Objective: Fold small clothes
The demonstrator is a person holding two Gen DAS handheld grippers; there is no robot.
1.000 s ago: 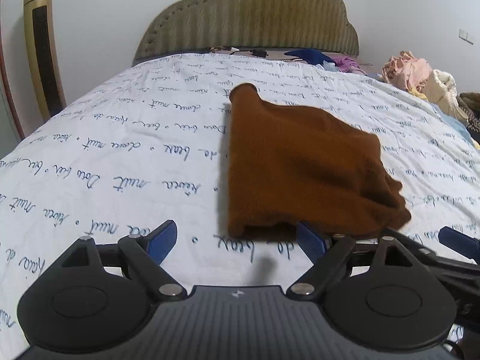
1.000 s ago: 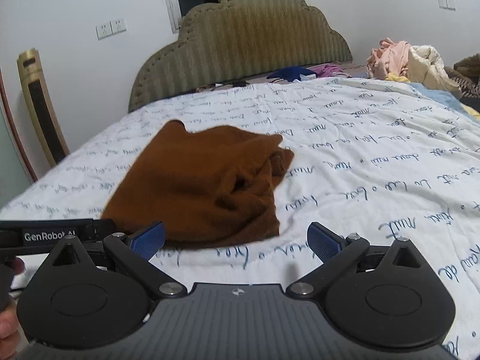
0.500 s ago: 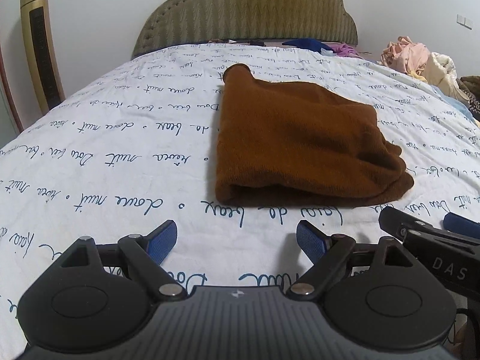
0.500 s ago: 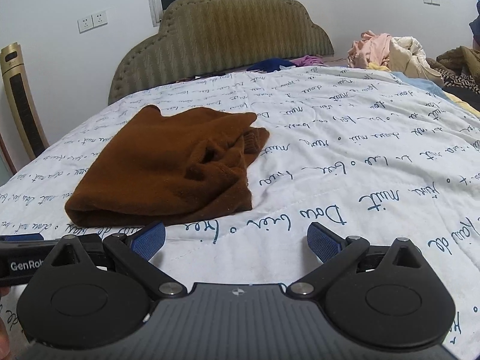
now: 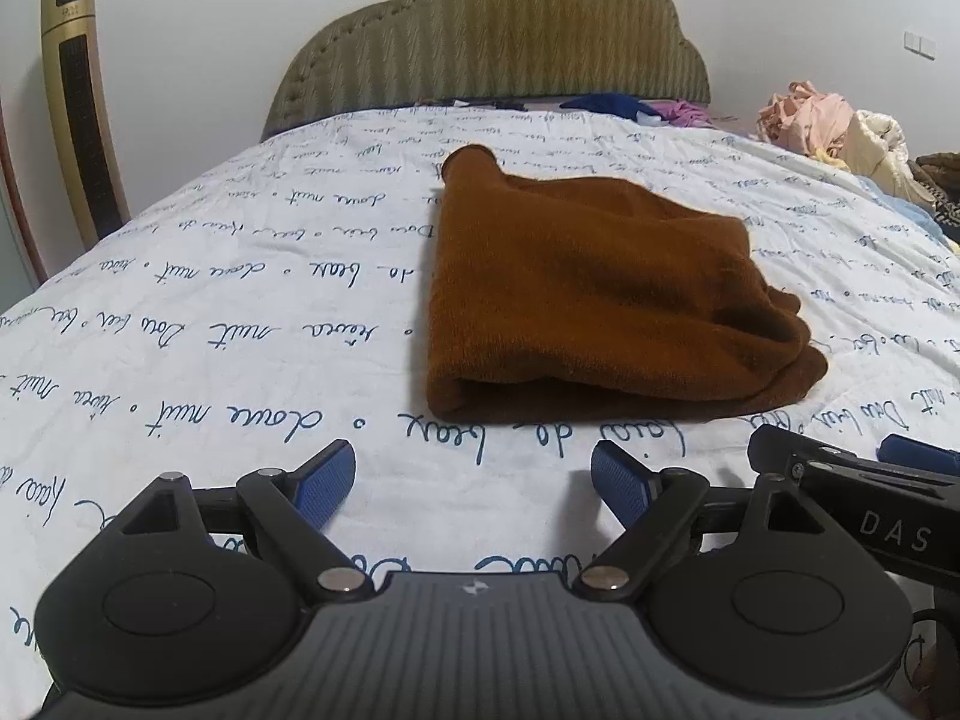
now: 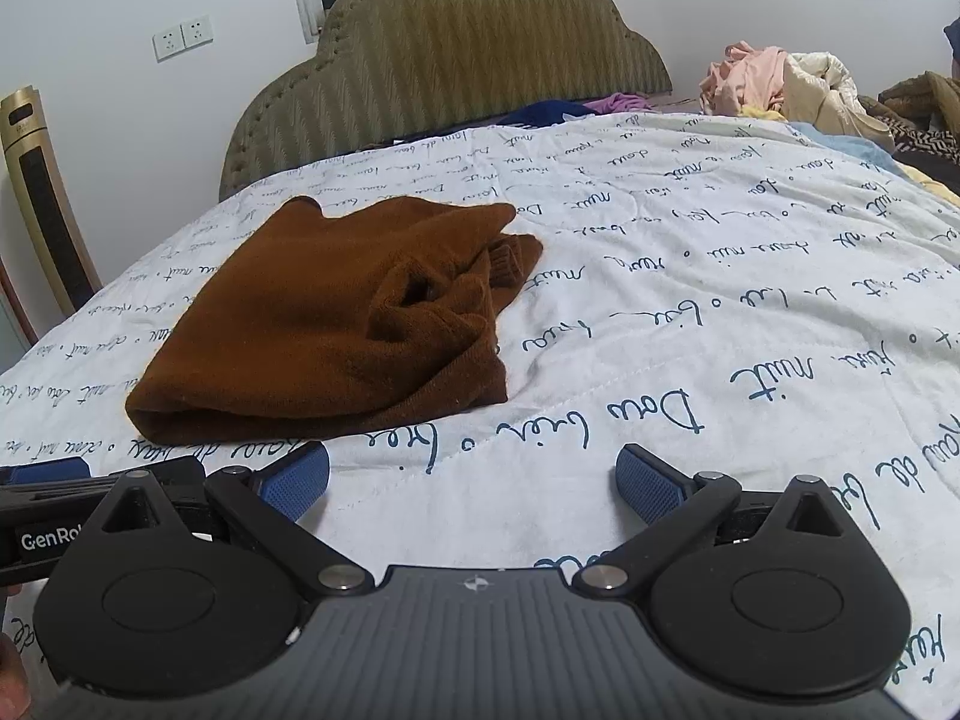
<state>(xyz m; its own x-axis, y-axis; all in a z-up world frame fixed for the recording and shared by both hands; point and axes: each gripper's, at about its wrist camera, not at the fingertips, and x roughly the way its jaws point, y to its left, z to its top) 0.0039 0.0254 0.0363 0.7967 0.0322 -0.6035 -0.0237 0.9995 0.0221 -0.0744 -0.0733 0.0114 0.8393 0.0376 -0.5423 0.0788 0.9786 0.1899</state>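
Note:
A brown knit garment [image 5: 588, 294] lies folded on the white bedsheet with blue script [image 5: 240, 312]; it also shows in the right wrist view [image 6: 336, 324], with a bunched sleeve and cuff at its right side. My left gripper [image 5: 471, 483] is open and empty, just short of the garment's near fold. My right gripper [image 6: 471, 480] is open and empty, near the garment's near right corner. The right gripper's body shows at the right edge of the left wrist view [image 5: 864, 504]; the left gripper's body shows at the left of the right wrist view [image 6: 72, 498].
A padded olive headboard [image 5: 492, 42] stands at the far end of the bed. A pile of pink and cream clothes [image 6: 780, 84] lies at the far right, with blue and purple clothes [image 5: 636, 108] near the headboard. A gold tower fan [image 5: 78, 120] stands left of the bed.
Both grippers have pulled back from the garment and risen a little. The garment lies released and flatter on the sheet, with more sheet between it and the fingers.

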